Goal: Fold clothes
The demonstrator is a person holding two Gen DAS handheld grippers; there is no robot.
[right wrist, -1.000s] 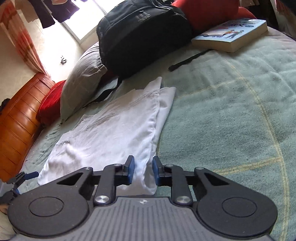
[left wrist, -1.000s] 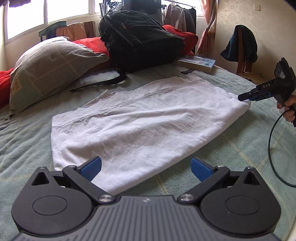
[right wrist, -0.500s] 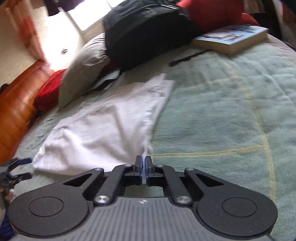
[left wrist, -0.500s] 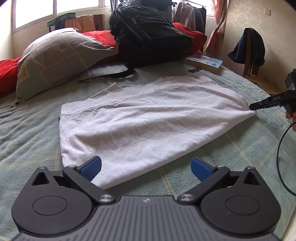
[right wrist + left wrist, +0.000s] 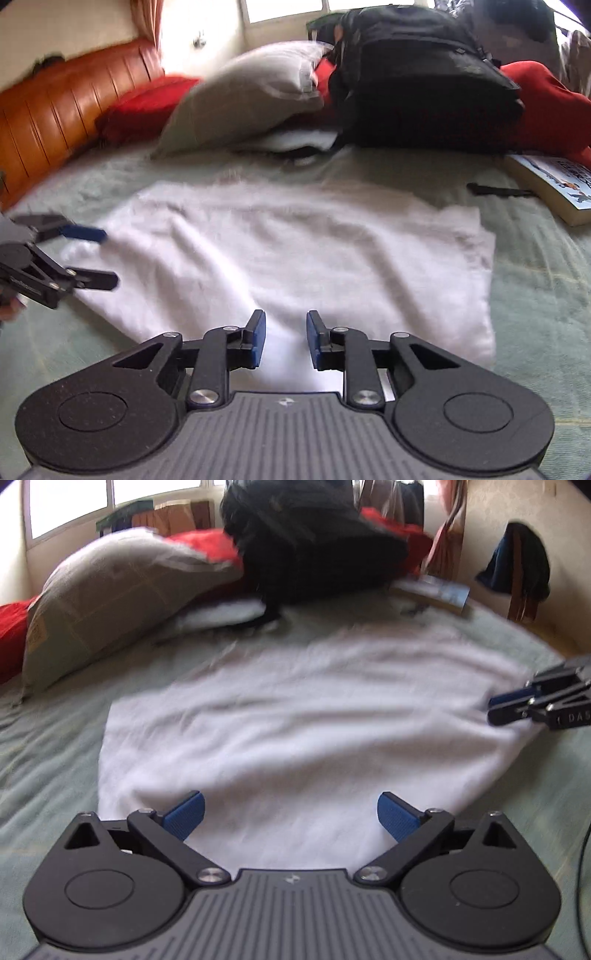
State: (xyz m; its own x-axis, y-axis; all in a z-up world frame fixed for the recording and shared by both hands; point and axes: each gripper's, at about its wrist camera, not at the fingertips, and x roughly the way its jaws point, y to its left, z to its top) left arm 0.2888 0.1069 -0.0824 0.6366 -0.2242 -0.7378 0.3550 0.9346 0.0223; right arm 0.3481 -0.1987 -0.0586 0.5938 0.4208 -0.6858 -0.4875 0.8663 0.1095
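White cloth (image 5: 295, 251) flat on bed (image 5: 535, 288), right gripper (image 5: 285, 338) opening

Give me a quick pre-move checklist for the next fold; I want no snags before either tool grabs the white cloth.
1. White cloth lies spread on the bed: ok.
2. Left tool open wide over the cloth's near edge: ok.
3. Right tool opening, cloth under the gap but not pinched: ok.
4. Cloth smooth: not ok, wrinkles show.
5. Book and backpack off the cloth: ok.
6. How many layers the cloth has: cannot tell, pictures blurred.
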